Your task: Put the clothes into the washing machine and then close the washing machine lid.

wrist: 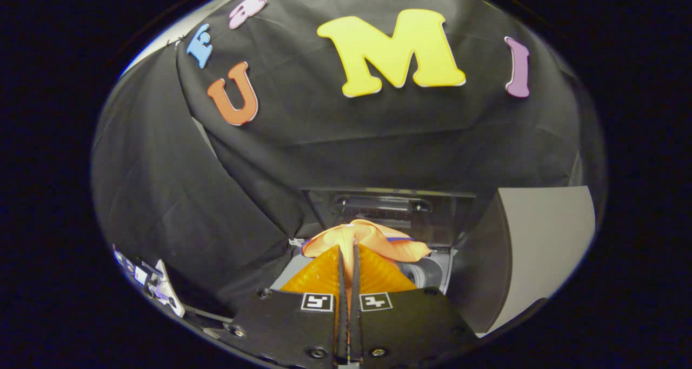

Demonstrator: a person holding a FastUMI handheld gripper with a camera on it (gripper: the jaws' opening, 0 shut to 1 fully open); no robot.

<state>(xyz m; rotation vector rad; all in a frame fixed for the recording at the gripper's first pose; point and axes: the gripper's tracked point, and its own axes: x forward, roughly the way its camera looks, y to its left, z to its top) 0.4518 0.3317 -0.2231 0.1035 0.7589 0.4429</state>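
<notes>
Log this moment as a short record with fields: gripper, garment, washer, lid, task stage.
gripper: gripper shut on the orange garment, fingers nearly together
garment: orange garment with a thin blue trim, pinched between the fingertips and bunched just ahead of them
washer: washing machine below and beyond the fingers, part of its opening in sight
lid: washer lid raised, standing behind the garment
task stage: garment not yet dropped in; lid not yet closed

So the gripper (pixel 348 250) has its two fingers (pixel 324 274) squeezed nearly together, only a thin slit between them, pinching the orange cloth (pixel 373 236) that bunches up at the tips.
</notes>
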